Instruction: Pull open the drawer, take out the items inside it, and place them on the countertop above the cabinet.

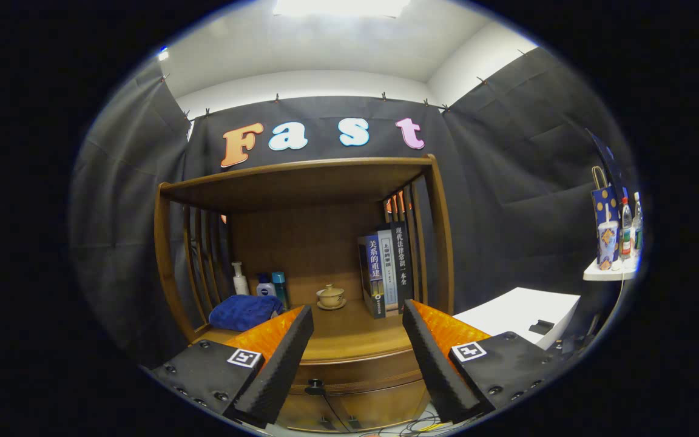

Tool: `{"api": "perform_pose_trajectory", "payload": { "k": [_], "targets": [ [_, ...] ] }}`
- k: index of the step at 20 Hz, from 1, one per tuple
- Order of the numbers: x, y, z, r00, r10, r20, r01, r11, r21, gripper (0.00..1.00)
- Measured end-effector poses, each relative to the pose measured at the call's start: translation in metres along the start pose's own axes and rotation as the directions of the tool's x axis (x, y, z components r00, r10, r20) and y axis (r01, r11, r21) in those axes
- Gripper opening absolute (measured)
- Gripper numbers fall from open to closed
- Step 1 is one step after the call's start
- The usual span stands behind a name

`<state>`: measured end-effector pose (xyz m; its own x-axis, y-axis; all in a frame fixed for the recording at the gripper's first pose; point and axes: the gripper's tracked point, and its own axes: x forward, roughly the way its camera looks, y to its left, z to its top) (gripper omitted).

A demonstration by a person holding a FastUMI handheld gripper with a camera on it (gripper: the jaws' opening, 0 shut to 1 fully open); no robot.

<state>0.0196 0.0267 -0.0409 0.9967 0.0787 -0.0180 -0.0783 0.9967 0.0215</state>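
Right, the gripper [358,358] is held up in front of the wooden cabinet [301,255], its two black fingers [283,358] spread wide with nothing between them. Framed in the gap between them is the drawer [355,370], closed flush under the countertop [349,337], and its small dark knob [315,384] sits low between the fingers, nearer the left one, untouched. A thin cable [331,409] trails down from around that knob across the front below. Up on the countertop, beyond the fingertips, there's a folded blue cloth [243,311] at the left, just past the left finger. Behind it stand a white pump bottle [239,279], a dark blue bottle [265,286] and a teal bottle [280,287] in a row. A small lidded tea cup [330,296] on a saucer sits near the middle at the back, and a few books [386,267] stand upright against the slatted right side. Off to the right of the cabinet is a white box [519,315], and further right a small white shelf [610,273] carrying bottles and a paper cup.
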Motion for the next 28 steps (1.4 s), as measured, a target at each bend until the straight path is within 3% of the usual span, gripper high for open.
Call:
{"api": "perform_pose_trajectory", "payload": {
  "k": [11, 20, 24, 27, 28],
  "targets": [
    [0.067, 0.051, -0.179, 0.980, 0.103, -0.170, -0.099, 0.995, 0.033, 0.98],
    [0.092, 0.052, -0.274, 0.943, 0.116, -0.311, -0.116, 0.993, 0.021, 0.99],
    [0.090, 0.065, -0.288, 0.929, 0.155, -0.335, -0.147, 0.988, 0.049, 0.76],
    [0.088, 0.064, -0.291, 0.931, 0.117, -0.347, -0.142, 0.989, -0.049, 0.54],
    [0.089, 0.064, -0.294, 0.929, 0.089, -0.358, -0.129, 0.988, -0.089, 0.53]
  ]
}}
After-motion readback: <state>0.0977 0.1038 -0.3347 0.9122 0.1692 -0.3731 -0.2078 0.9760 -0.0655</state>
